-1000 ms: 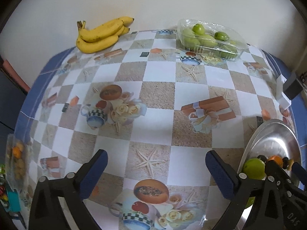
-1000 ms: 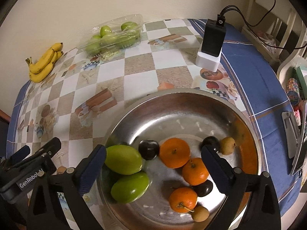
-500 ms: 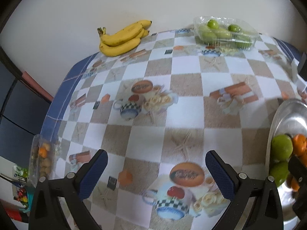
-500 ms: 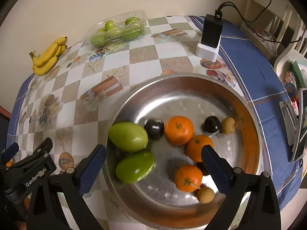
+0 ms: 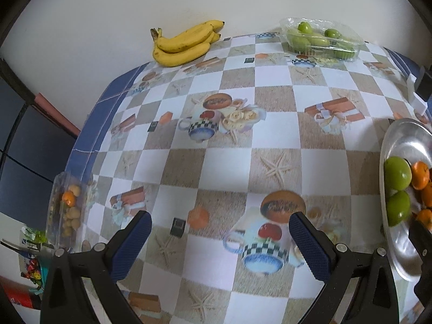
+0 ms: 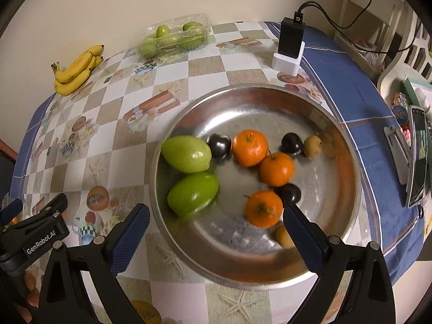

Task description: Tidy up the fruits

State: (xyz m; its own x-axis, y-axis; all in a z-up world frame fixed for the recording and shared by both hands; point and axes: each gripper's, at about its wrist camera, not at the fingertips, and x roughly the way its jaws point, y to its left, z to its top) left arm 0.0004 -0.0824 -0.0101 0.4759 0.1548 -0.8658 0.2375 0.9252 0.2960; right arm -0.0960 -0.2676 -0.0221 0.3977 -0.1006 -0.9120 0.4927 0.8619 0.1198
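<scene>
A steel bowl [image 6: 270, 102] holds two green mangoes [image 6: 186, 154], three oranges [image 6: 249, 148], dark plums [image 6: 218, 145] and small brown fruits [image 6: 313, 145]. My right gripper [image 6: 216, 229] is open and empty above the bowl's near edge. My left gripper [image 5: 220, 235] is open and empty above the checkered tablecloth, left of the bowl [image 5: 402, 140]. A banana bunch [image 5: 186, 44] lies at the far edge by the wall. A clear tray of green fruits [image 5: 321, 39] sits far right. A clear pack of small fruits [image 5: 66, 210] sits at the table's left edge.
A black charger on a white base [image 6: 289, 46] with cables stands beyond the bowl. A phone [image 6: 418, 154] lies at the right edge of the blue cloth border. The wall runs along the table's far side. Chairs and clutter are at the far right.
Both grippers have pulled back and up. The left gripper has swung left, bringing the pack of small fruits into view. The bowl now sits farther ahead of the right gripper. Both stay open.
</scene>
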